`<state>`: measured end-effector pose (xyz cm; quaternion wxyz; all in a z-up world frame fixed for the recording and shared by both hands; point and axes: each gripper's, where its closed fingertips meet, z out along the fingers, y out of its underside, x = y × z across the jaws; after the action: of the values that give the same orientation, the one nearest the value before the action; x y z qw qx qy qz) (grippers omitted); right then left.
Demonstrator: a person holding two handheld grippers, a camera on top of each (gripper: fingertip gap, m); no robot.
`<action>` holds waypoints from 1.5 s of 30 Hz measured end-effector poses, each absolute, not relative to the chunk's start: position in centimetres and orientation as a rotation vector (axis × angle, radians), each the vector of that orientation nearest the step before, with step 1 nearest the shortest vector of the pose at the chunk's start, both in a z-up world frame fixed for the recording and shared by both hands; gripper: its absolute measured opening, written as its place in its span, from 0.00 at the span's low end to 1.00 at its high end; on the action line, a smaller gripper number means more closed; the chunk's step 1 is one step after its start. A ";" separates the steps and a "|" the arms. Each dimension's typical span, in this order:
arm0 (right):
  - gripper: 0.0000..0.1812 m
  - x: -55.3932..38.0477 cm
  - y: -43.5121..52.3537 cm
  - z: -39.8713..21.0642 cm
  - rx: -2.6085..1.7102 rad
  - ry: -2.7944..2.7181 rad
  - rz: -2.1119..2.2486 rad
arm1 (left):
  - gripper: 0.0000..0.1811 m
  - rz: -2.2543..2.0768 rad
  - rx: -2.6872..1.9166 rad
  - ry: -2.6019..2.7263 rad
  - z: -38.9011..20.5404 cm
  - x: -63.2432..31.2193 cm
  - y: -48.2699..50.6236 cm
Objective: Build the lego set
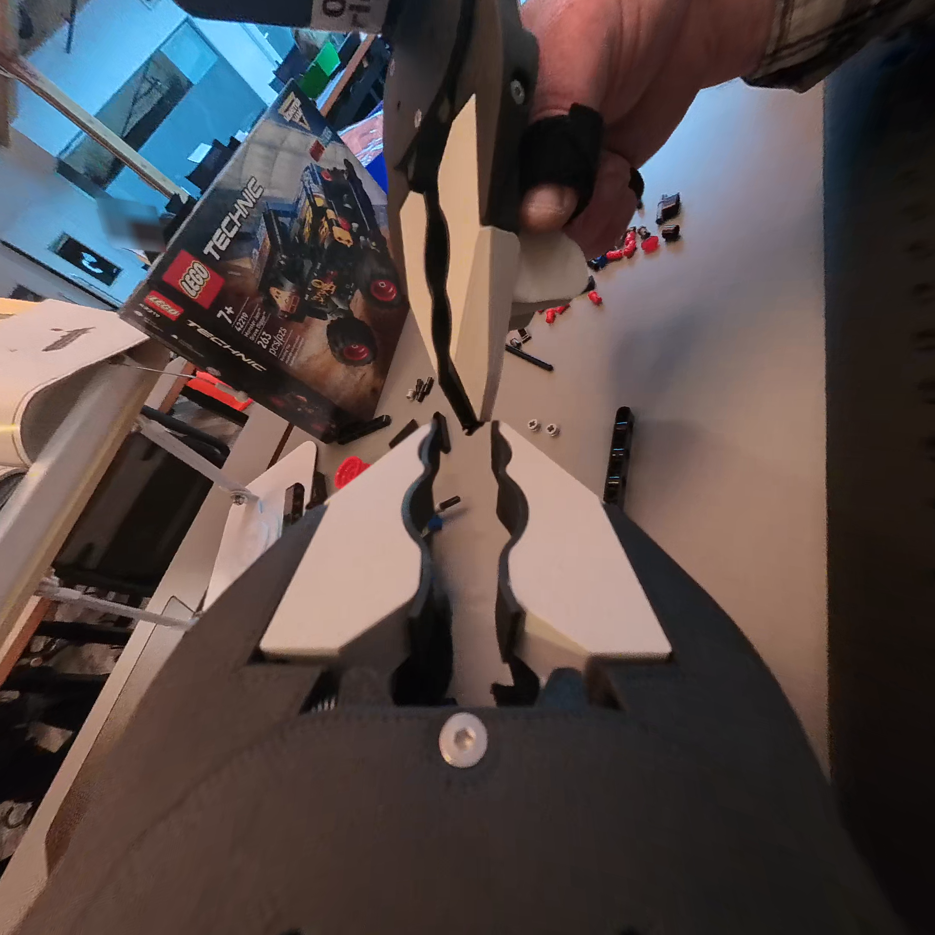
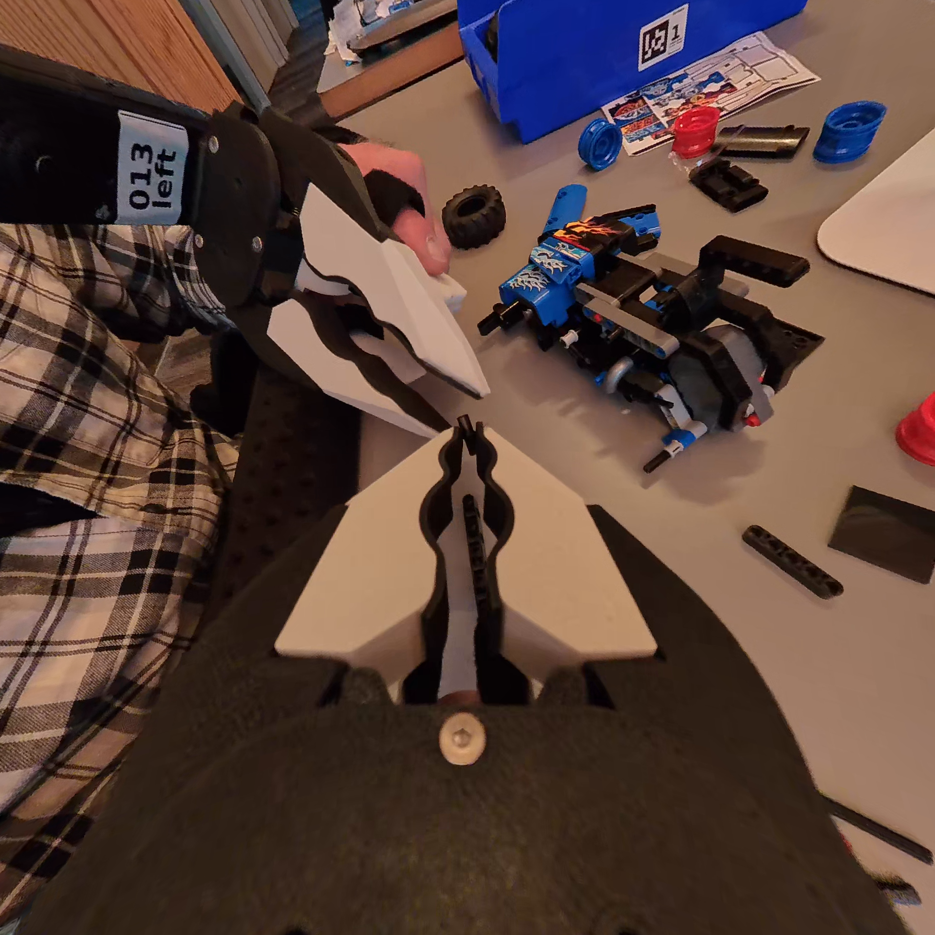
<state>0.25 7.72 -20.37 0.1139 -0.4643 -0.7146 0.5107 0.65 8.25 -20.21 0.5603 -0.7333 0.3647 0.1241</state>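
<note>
**Two tongs meeting tip to tip over a small pin**

Tongs first, from the left wrist view: my left tongs (image 1: 466, 436) are spread a little, with a clear gap between the jaws and nothing held in them. My right tongs (image 1: 473, 420) come down from above, and their tips sit right in that gap, pressed together on a small black pin (image 1: 469, 429). My right hand (image 1: 632, 101) grips their handle. Through the gap I see the grey bench (image 1: 708, 354), with a loose blue pin (image 1: 434, 526) on it. Beyond stand the Lego box (image 1: 273, 283), tilted in this view, a red wheel hub (image 1: 349, 470) near it, a black beam (image 1: 620, 455) off to the right and a scatter of small red pieces (image 1: 627, 248) farther away.

From the right wrist view, the right tongs (image 2: 468, 437) pinch the small black pin (image 2: 468, 430) at their very tips. A dark studded bar (image 2: 475, 551) shows between the jaws lower down. I cannot tell whether it lies on the bench (image 2: 556, 506) or is held. The left tongs (image 2: 460, 411) reach in from the upper left, jaws apart, tips just beside the pin. The partly built truck (image 2: 647, 324), the task's model, lies on its side on the bench, to the right and apart from both tongs. Near it are a black tyre (image 2: 474, 216), two blue wheel hubs (image 2: 600, 143), a red hub (image 2: 695, 131) and a blue bin (image 2: 607, 55).
</note>
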 end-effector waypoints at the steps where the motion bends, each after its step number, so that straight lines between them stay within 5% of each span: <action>1: 0.02 0.3 7.7 -20.3 -1.364 -2.090 1.510 | 0.08 0.287 -1.724 0.856 -20.1 0.6 8.2; 14: 0.01 0.4 7.1 -20.5 -1.371 -2.099 1.559 | 0.11 0.346 -1.654 0.843 -18.7 0.4 8.1; 21: 0.01 0.4 6.8 -20.3 -1.368 -2.087 1.603 | 0.04 0.365 -1.652 0.876 -19.0 0.5 8.0; 32: 0.01 0.5 7.3 -19.7 -1.384 -2.039 1.665 | 0.12 0.330 -1.637 0.915 -19.0 0.7 7.6; 45: 0.02 0.6 6.8 -18.5 -1.368 -1.990 1.776 | 0.03 0.420 -1.617 0.939 -18.8 0.6 7.6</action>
<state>0.57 6.82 -18.46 0.0717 -0.4552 -0.6621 0.5910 0.58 7.64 -18.77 0.5748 -0.6905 0.4008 0.1795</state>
